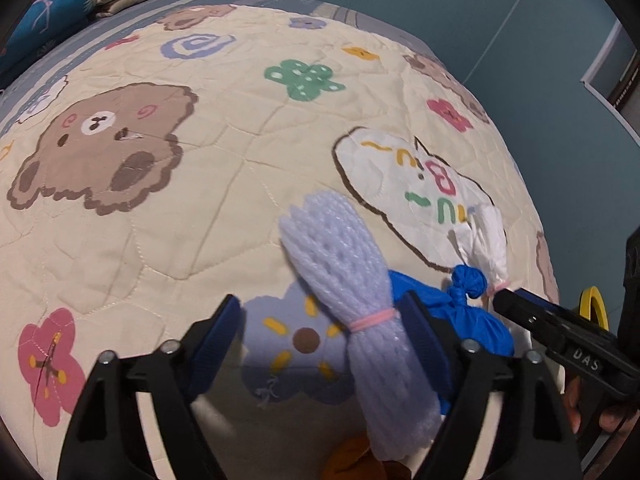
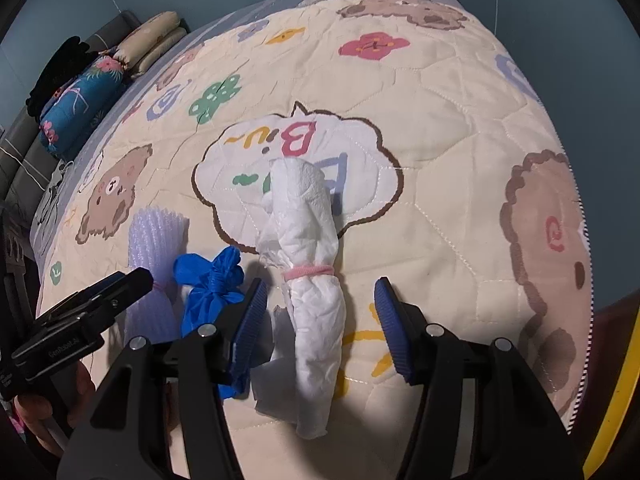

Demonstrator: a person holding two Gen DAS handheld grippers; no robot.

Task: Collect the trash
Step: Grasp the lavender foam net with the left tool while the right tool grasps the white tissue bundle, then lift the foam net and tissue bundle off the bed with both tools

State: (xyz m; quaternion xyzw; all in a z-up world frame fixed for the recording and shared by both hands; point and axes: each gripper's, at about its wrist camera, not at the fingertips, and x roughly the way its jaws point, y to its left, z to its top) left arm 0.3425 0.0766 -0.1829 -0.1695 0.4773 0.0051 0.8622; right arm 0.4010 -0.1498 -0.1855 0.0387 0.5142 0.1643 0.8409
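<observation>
Three pieces of trash lie on a cartoon-print quilt [image 1: 168, 216]. A lilac foam net bundle [image 1: 352, 280] tied with a pink band lies between the fingers of my open left gripper [image 1: 320, 320]. A knotted blue glove [image 1: 472, 308] lies just right of it. A white tissue bundle [image 2: 312, 264] with a pink band lies between the fingers of my open right gripper [image 2: 320, 316]. The foam net [image 2: 156, 248] and blue glove [image 2: 212, 280] show to its left. The right gripper's tip [image 1: 520, 304] shows in the left wrist view.
The quilt [image 2: 440, 152] covers a bed. Folded pillows and a blue roll [image 2: 88, 92] sit at the head of the bed. A teal wall [image 1: 480, 8] lies behind. A yellow object [image 1: 596, 304] shows at the bed's right edge.
</observation>
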